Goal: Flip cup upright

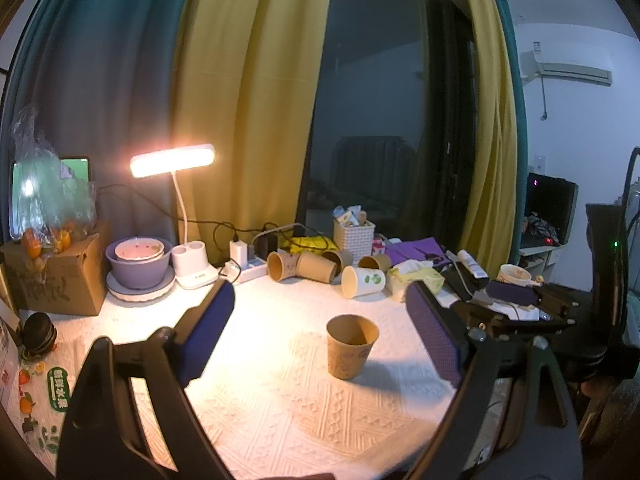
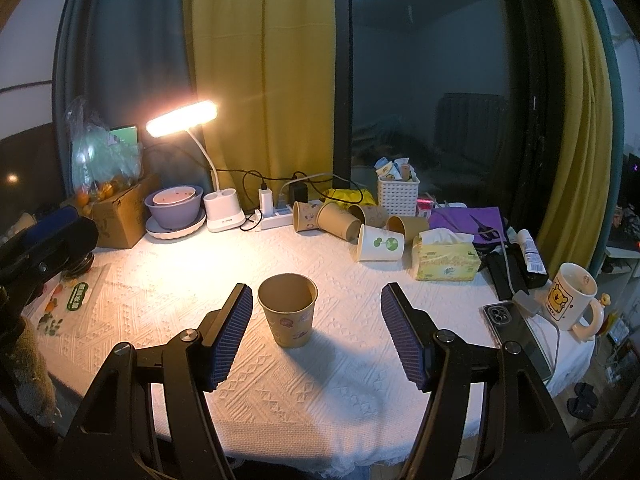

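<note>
Right wrist view first: the right gripper is spread wide with nothing between its ribbed purple pads, and the brown paper cup stands mouth-up on the white tablecloth just beside the left-hand pad, not touching it. From the left wrist view the left gripper is likewise wide open and empty, the same cup sitting between its fingers and a little beyond them.

That cup looks thin, light and easily crushed; I'd say a gentle squeeze across the middle of the wall suits it best, away from the soft rim. Since it is already upright, little seems left to do with it.

Further back, a cluster of tipped-over paper cups lies near the power strip, a white one among them. A tissue pack crowds them on the right, and the lit desk lamp, stacked bowls and a basket line the far edge. Nothing stands in the way of the near cup.
</note>
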A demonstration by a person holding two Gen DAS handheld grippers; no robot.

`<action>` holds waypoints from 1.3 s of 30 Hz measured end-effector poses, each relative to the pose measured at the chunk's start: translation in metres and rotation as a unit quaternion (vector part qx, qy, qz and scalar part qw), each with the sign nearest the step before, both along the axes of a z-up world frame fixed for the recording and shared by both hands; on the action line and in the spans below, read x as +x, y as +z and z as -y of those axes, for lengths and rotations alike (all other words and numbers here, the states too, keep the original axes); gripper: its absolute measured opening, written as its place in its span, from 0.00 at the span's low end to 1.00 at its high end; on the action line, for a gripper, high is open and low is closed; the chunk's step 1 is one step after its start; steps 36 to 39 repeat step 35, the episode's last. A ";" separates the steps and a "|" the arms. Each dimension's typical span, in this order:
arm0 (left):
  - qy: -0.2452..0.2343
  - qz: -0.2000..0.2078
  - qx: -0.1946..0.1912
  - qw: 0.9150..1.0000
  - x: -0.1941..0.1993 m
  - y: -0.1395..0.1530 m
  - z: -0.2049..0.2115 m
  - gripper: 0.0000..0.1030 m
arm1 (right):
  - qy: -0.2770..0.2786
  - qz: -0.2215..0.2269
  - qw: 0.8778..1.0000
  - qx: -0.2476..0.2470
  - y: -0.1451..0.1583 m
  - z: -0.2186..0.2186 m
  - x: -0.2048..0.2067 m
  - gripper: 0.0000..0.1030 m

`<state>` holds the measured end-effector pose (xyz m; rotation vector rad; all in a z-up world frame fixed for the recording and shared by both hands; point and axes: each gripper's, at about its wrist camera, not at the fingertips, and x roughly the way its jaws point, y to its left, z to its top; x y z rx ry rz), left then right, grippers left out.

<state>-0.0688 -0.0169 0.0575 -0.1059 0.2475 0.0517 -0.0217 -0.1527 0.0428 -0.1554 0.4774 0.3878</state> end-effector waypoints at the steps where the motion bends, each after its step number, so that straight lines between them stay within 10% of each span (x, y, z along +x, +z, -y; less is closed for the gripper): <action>1: 0.000 0.000 0.000 1.000 0.000 -0.001 0.000 0.86 | 0.000 0.000 1.000 0.000 -0.001 0.000 -0.001 0.68; 39: -0.002 0.000 -0.009 1.000 -0.006 -0.008 0.001 0.86 | 0.000 -0.003 1.000 0.000 -0.003 -0.004 -0.003 0.68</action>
